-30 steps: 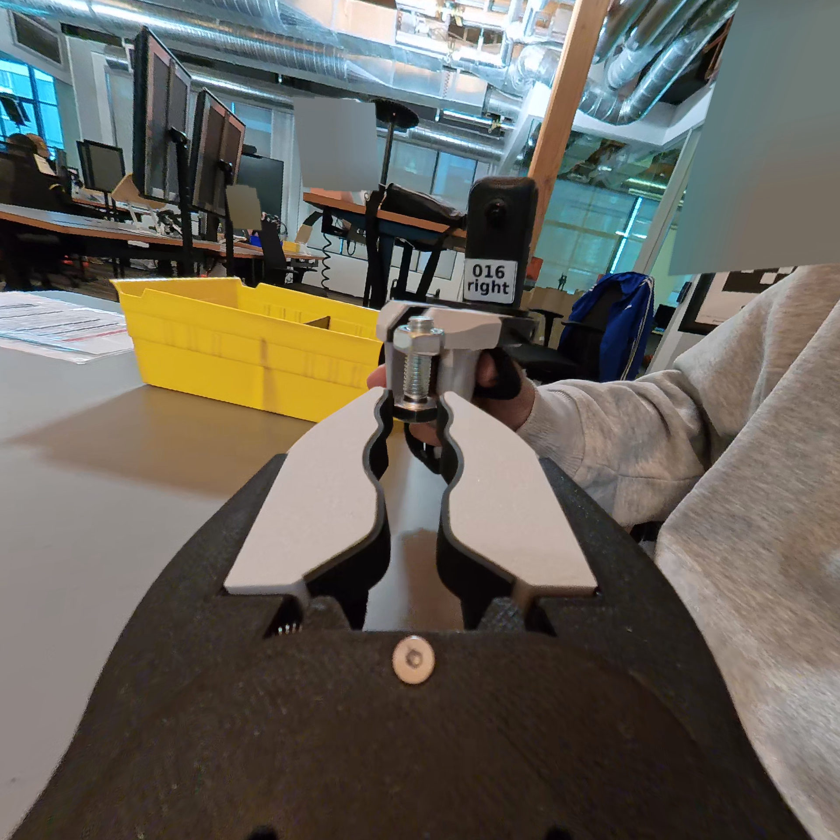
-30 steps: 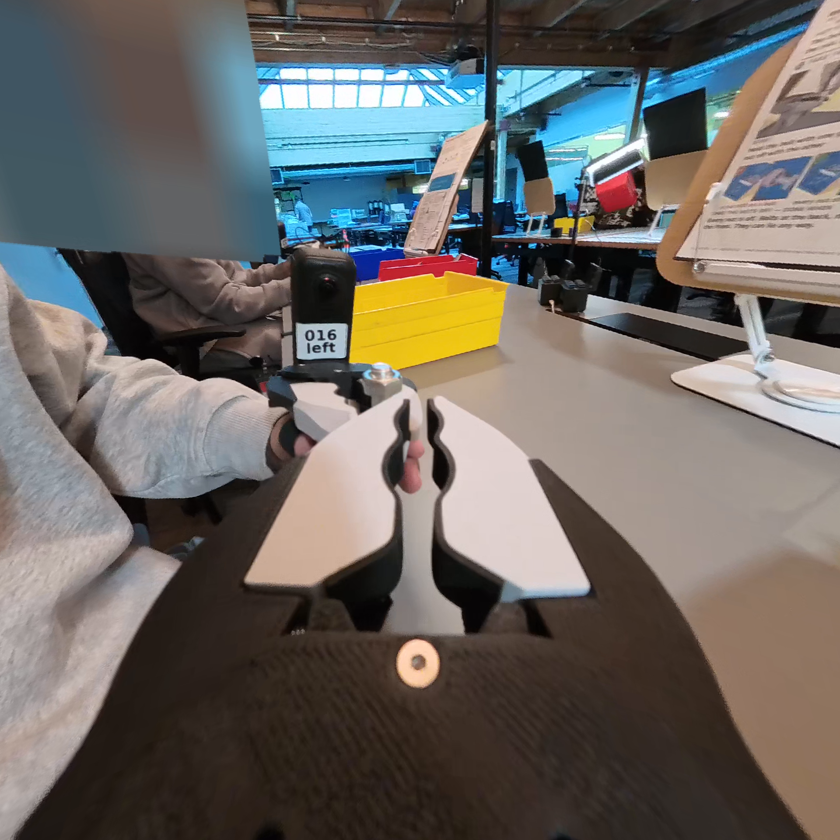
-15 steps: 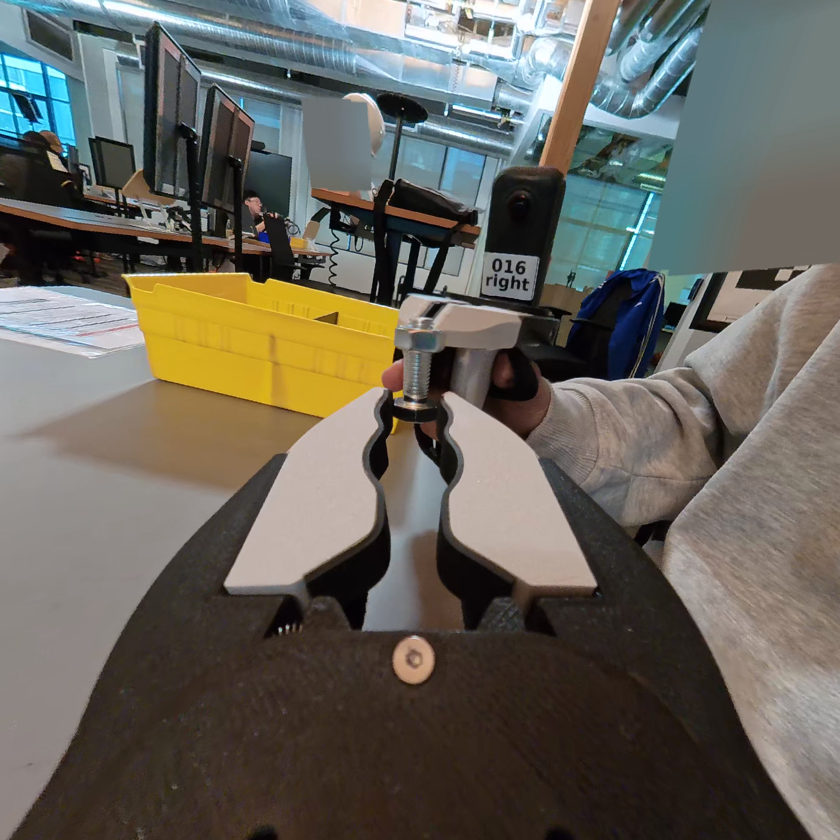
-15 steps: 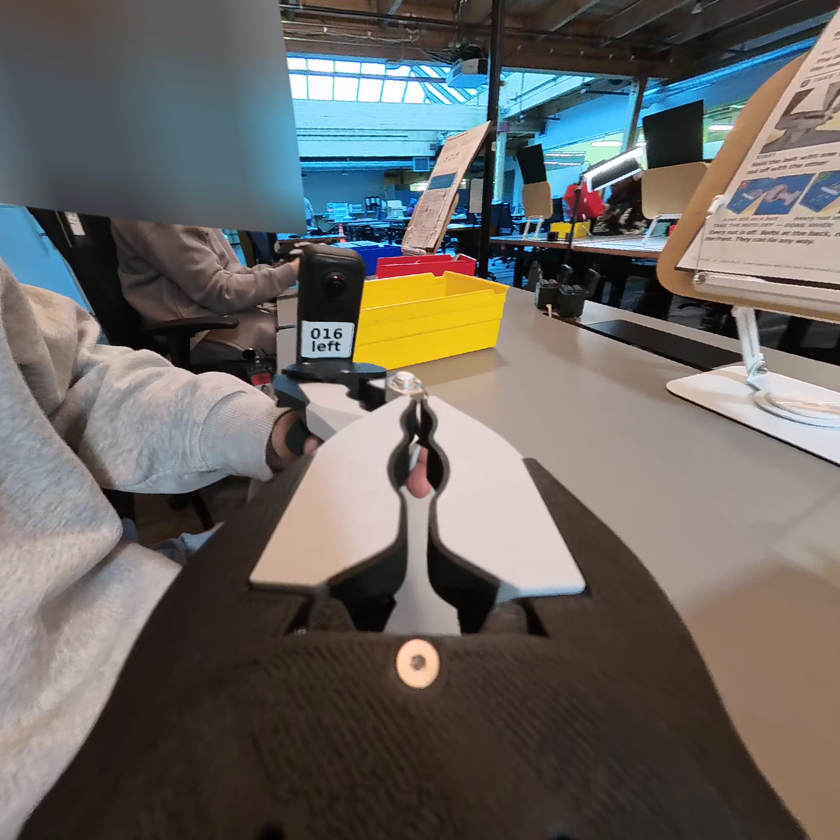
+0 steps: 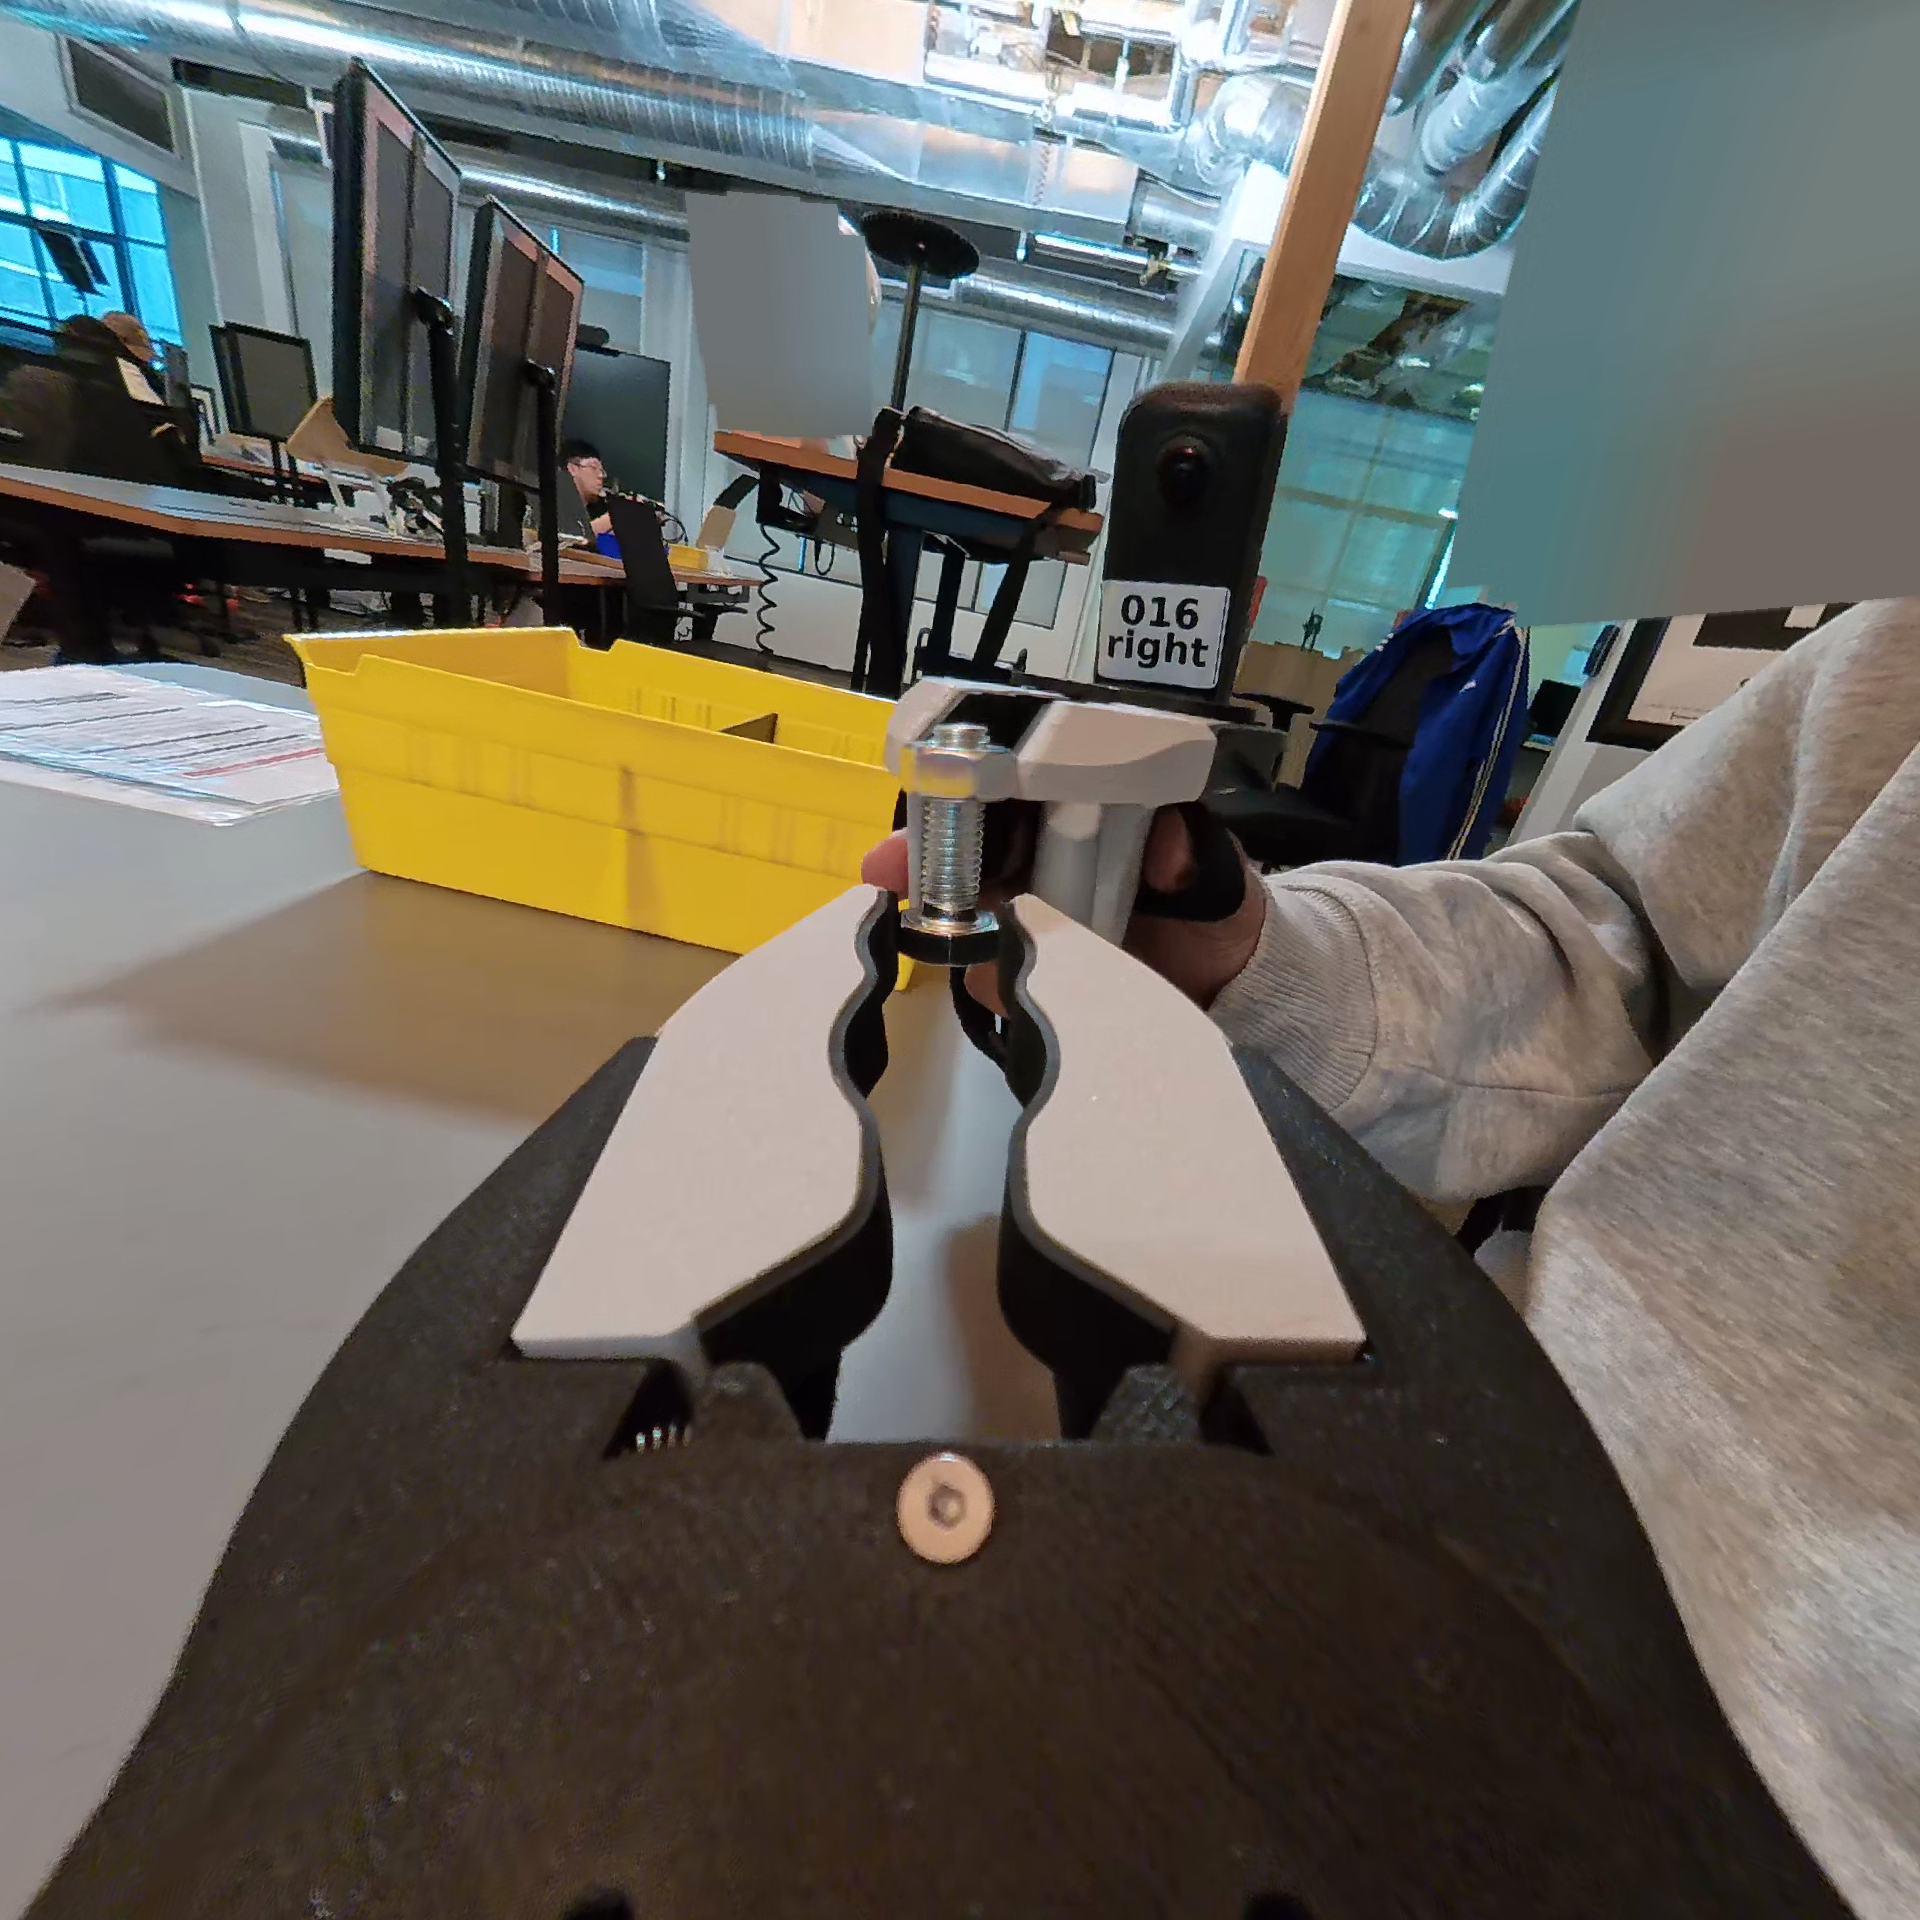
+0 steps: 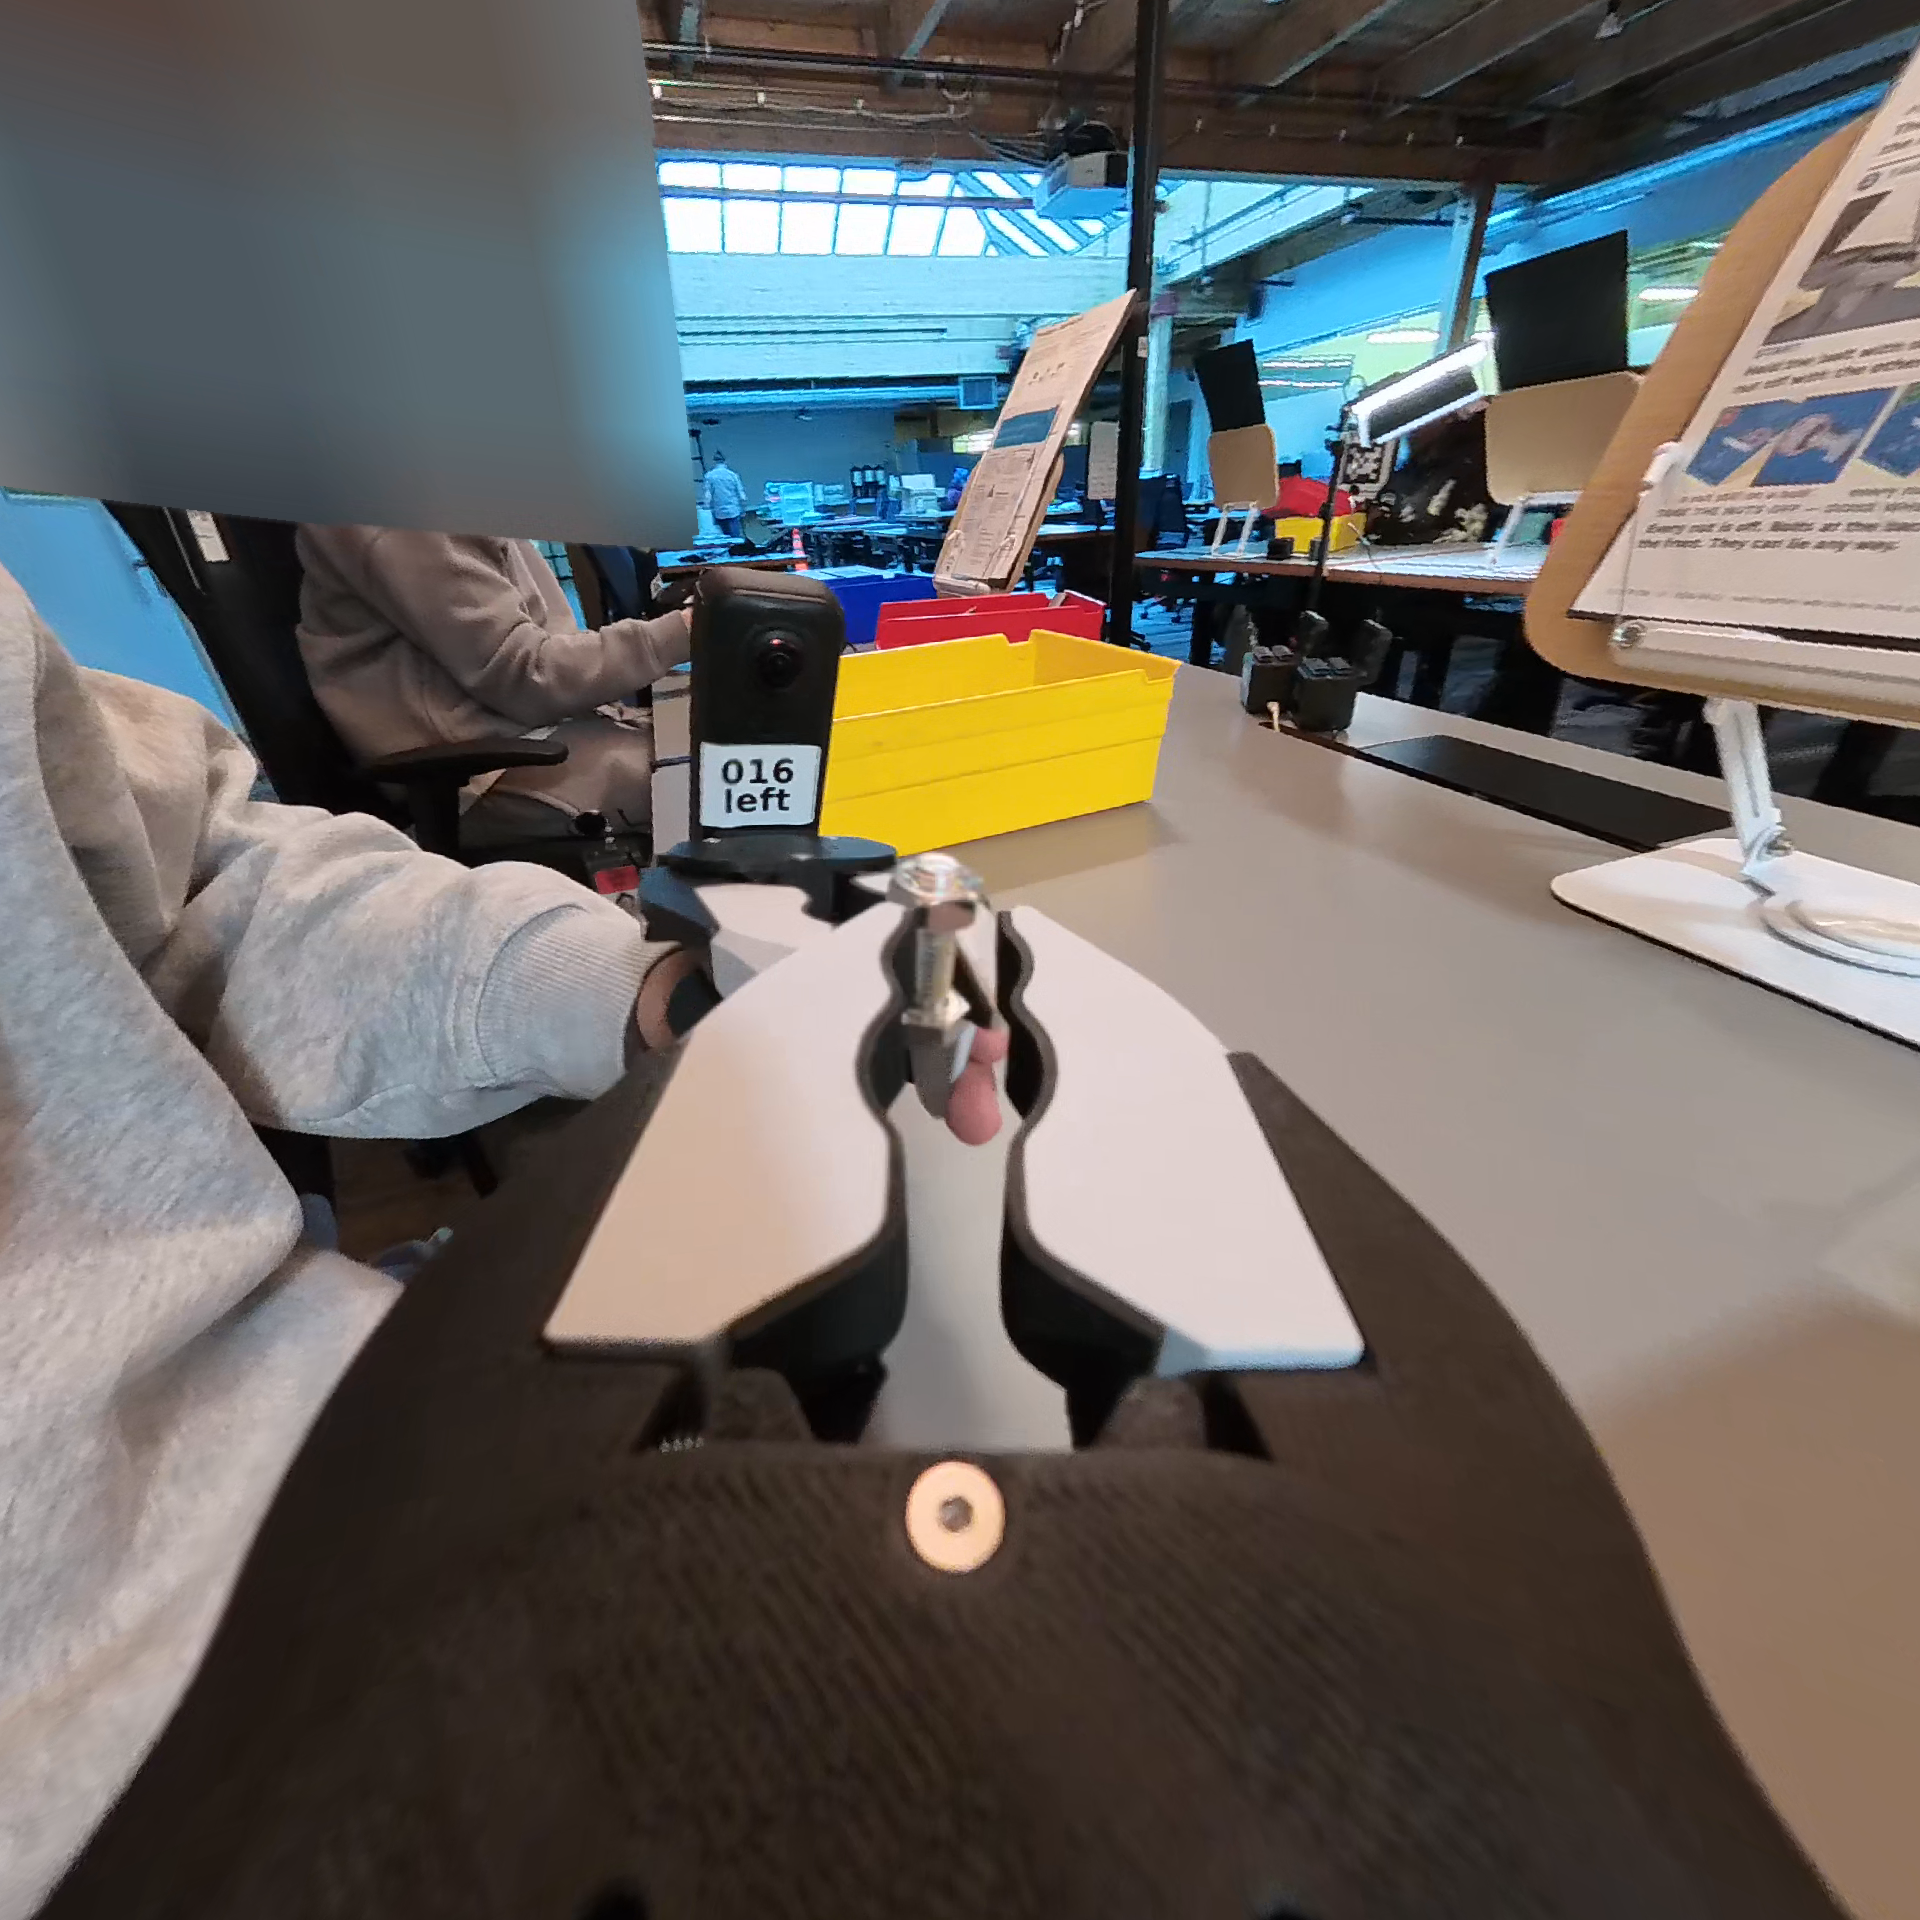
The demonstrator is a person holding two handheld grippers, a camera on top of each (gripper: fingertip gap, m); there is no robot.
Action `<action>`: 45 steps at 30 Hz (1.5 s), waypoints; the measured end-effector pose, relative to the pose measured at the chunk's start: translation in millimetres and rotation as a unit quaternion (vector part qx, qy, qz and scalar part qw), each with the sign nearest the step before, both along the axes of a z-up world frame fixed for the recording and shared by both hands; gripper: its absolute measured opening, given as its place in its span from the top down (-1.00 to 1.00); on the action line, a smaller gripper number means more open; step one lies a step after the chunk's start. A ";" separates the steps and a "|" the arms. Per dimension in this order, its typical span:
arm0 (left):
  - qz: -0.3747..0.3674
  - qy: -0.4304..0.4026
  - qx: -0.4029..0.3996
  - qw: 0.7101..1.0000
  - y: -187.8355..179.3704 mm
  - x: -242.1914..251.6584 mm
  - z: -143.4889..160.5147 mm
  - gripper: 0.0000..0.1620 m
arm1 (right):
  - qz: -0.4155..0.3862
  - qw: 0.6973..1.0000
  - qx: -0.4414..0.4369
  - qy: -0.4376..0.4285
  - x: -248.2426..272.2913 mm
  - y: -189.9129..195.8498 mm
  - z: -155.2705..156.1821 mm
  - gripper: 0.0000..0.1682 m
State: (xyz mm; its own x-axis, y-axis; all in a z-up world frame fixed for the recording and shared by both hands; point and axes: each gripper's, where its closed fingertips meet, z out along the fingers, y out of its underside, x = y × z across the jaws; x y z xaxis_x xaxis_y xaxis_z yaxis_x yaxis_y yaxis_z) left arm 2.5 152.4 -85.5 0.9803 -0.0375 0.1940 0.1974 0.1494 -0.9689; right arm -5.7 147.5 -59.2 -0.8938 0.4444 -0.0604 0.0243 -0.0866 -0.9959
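A silver bolt [image 5: 943, 831] stands upright in the air with its hex head on top and a nut [image 5: 948, 928] at its lower end. My left gripper [image 5: 945, 935] is shut on the nut and holds the bolt above the grey table [image 5: 260, 1091]. My right gripper [image 6: 943, 925] is open, with its fingertips on either side of the bolt's head [image 6: 935, 883]. The threaded shank [image 6: 932, 966] shows through the gap. In the left wrist view the right gripper [image 5: 961, 743] faces mine from the far side, held by a hand in a grey sleeve [image 5: 1507, 987].
A yellow bin [image 5: 582, 769] sits on the table behind the bolt and also shows in the right wrist view [image 6: 997, 727]. A clipboard stand with a printed sheet [image 6: 1766, 416] is at the right. A paper sheet [image 5: 156, 738] lies at the far left. Other people sit at desks beyond.
My right gripper was shut half a second ago and has opened, and the bolt's head now sits between its tips. It has swung round the bolt. My left gripper keeps its hold.
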 end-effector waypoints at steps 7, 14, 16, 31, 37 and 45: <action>-0.003 0.003 -0.004 1.000 1.2 2.0 -0.7 0.77 | 0.010 1.000 -0.015 0.009 4.6 -1.2 5.6 0.78; -0.003 0.007 -0.006 1.000 1.5 2.6 -1.3 0.77 | 0.000 1.000 -0.001 0.007 1.1 -1.2 1.9 0.75; -0.002 -0.003 0.004 1.000 -0.5 0.2 1.3 0.78 | -0.021 1.000 -0.006 -0.003 -5.7 6.3 0.9 0.90; -0.005 0.005 -0.005 1.000 2.2 3.0 -1.3 0.77 | -0.011 1.000 0.001 0.003 -0.9 -4.2 -0.3 0.71; 0.000 -0.009 0.005 1.000 -1.0 -2.8 1.4 0.77 | -0.028 0.999 -0.020 -0.025 -13.7 17.0 -1.9 1.00; 0.003 0.002 -0.002 1.000 1.6 -1.9 -1.2 0.78 | 0.001 1.000 -0.020 0.007 3.1 -2.8 4.9 0.75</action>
State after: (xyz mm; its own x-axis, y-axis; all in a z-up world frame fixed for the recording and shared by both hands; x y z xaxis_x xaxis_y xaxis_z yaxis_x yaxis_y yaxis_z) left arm 0.7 154.0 -86.7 0.9812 -0.0303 0.1905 0.1929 0.1463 -0.9702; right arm -2.6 144.6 -54.2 -0.8952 0.4409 -0.0649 0.0098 -0.1262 -0.9920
